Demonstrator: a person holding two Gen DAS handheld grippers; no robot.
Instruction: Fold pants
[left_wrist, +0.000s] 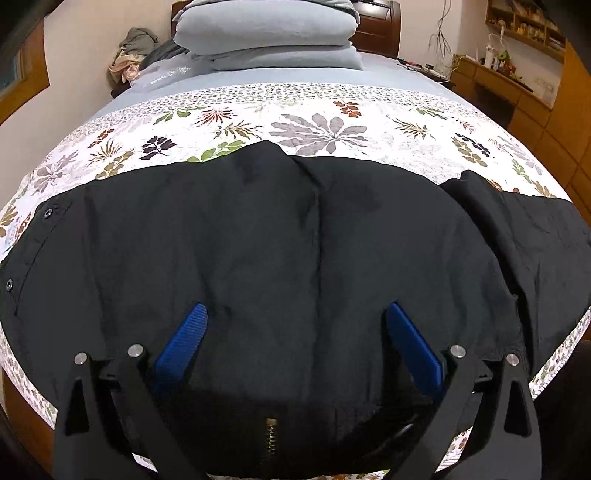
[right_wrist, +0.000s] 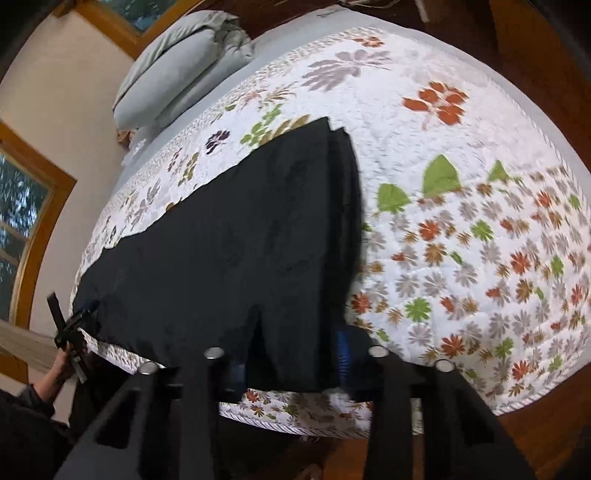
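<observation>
The left gripper (left_wrist: 295, 332) gapes over the black fabric pants (left_wrist: 277, 240) (zipper at 6 o'clock), while the right gripper's (right_wrist: 291, 354) grip cannot be told.

My ribbed blue plastic fingers (left_wrist: 188, 339) are hovering over matt, creased black cloth pants (left_wrist: 280, 236) lying on the quilted floral bedspread (left_wrist: 321, 122).

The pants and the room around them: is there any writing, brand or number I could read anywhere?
None can be read.
Black pants: no label or print shows; the snaps and zipper bear no legible marks.
Quilt: only a floral pattern.
Shelf items and desk clutter: too small and blurred to tell whether they carry any text.
</observation>
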